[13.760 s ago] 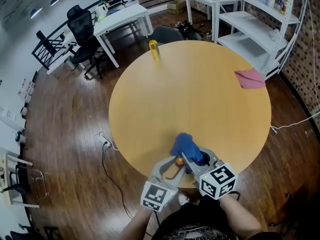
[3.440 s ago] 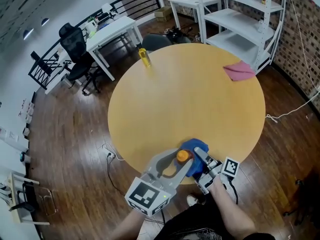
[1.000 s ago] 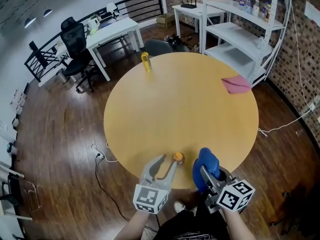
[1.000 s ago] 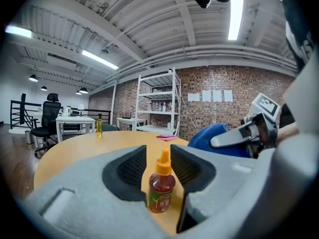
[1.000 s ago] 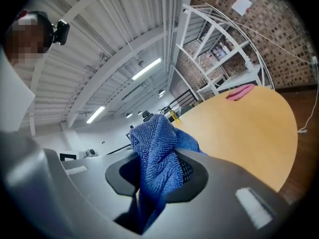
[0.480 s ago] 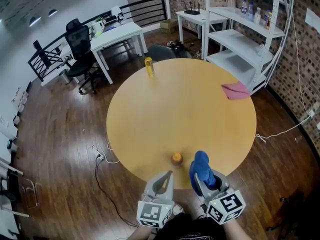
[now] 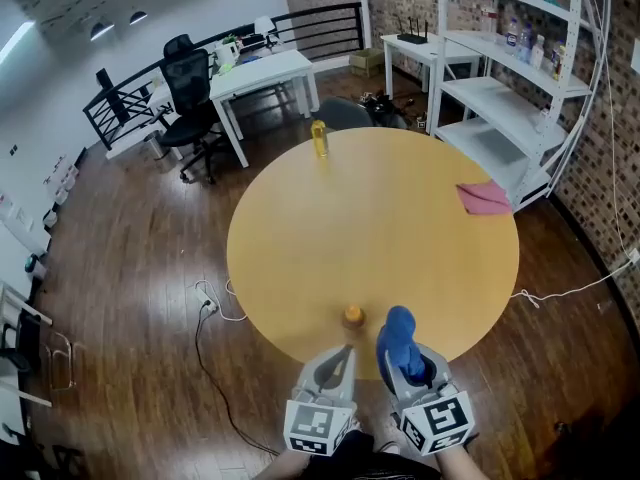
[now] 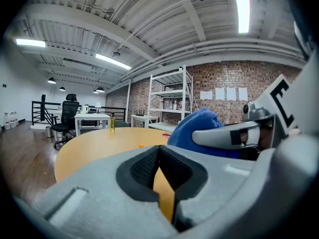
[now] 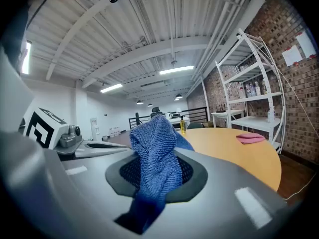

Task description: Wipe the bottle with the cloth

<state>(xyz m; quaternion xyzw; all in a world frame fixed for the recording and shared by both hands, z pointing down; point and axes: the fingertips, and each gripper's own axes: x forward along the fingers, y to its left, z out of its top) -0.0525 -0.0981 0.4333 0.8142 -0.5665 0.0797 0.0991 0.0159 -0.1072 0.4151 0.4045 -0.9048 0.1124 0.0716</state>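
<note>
A small orange bottle (image 7: 352, 315) stands upright near the front edge of the round wooden table (image 7: 380, 228); it is a tiny orange dot (image 8: 141, 145) in the left gripper view. My left gripper (image 7: 346, 351) hangs just in front of the table edge, a short way behind that bottle, with its jaws shut and nothing between them (image 8: 159, 152). Beside it, my right gripper (image 7: 396, 352) is shut on a blue cloth (image 7: 398, 330). The cloth (image 9: 152, 143) bunches up out of its jaws and covers the pads.
A yellow bottle (image 7: 319, 138) stands at the table's far edge and a pink cloth (image 7: 487, 197) lies at its right edge. White shelving (image 7: 520, 58) stands behind on the right. A white desk (image 7: 262, 73) and black chairs (image 7: 195, 93) stand at the back left.
The left gripper was open around the orange bottle; it has drawn back towards me and shut empty. The right gripper with the blue cloth has rolled and shifted slightly.
</note>
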